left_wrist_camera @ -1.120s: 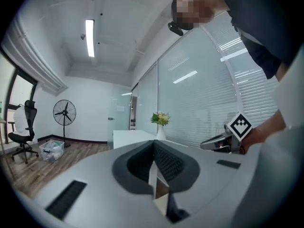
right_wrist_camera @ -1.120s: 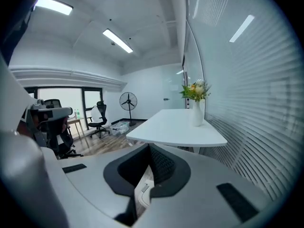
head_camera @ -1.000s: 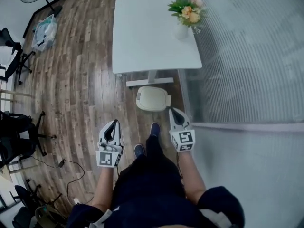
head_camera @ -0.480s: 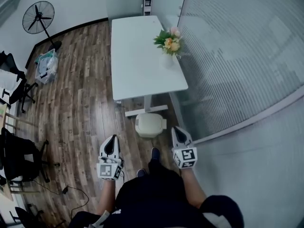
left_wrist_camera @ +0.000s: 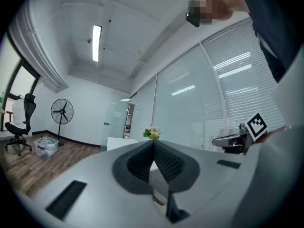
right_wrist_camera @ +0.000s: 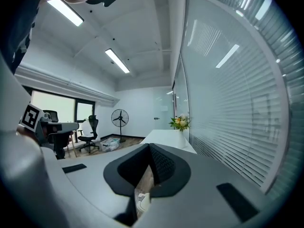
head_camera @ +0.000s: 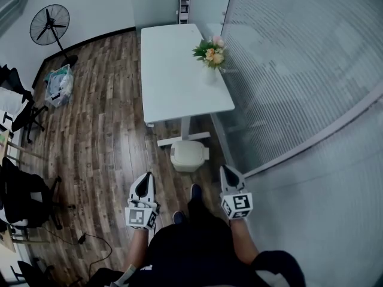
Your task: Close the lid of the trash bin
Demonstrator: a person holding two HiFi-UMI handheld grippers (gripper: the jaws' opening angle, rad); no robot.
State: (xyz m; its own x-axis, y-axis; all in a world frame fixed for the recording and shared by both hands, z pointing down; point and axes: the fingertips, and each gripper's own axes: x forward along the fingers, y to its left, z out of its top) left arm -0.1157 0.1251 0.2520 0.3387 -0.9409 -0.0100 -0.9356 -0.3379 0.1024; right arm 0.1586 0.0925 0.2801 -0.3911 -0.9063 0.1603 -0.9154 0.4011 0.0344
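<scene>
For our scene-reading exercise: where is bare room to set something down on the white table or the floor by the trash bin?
The white table is bare except the flower vase near its right edge. Wood floor left of the trash bin is open; office chairs crowd the far left.

Right gripper (right_wrist_camera: 151, 147), jaws together on nothing, faces a white table (right_wrist_camera: 165, 137) bearing flowers (right_wrist_camera: 180, 122)
</scene>
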